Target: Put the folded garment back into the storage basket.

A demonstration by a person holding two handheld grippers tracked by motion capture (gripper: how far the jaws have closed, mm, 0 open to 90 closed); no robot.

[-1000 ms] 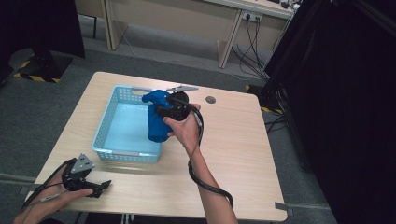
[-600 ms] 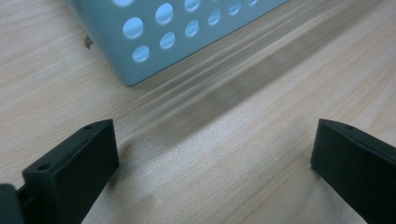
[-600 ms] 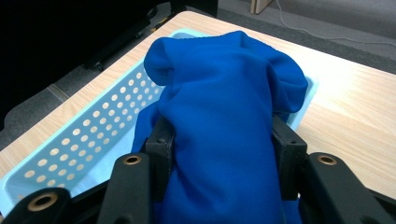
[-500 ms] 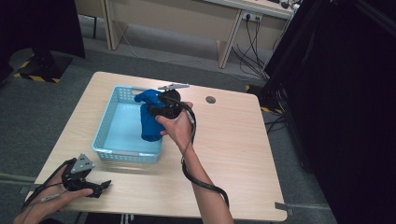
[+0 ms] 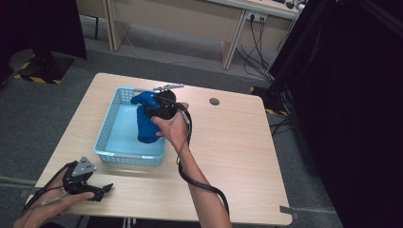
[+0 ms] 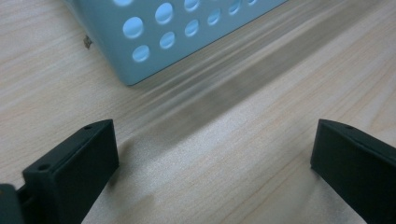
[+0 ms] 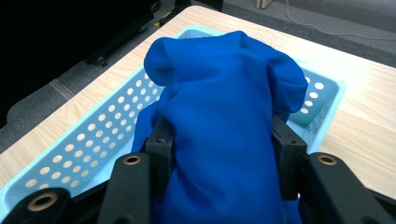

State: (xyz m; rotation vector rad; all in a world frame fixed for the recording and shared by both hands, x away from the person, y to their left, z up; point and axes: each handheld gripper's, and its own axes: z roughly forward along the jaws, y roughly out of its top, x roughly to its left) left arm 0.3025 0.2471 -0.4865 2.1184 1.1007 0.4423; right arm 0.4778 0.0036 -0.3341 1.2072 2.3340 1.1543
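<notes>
Your right gripper [image 5: 153, 113] is clamped on a bunched blue cloth [image 7: 224, 121], its jaws pressing both sides of the fabric, and holds it above the light blue basket [image 5: 110, 127] on the table [image 5: 237, 156]. Your left gripper [image 5: 97, 191] rests on the table near the basket's front corner, jaws wide apart with nothing between them.

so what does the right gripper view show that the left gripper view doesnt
Right gripper view: the right claw shut on a bunched blue cloth, held over the inside of the light blue basket, with dark floor past the table edge. Left gripper view: the left claw open with nothing between its jaws, low over bare wood, facing the basket's outer corner. Both share the perforated basket and the wooden table.
</notes>
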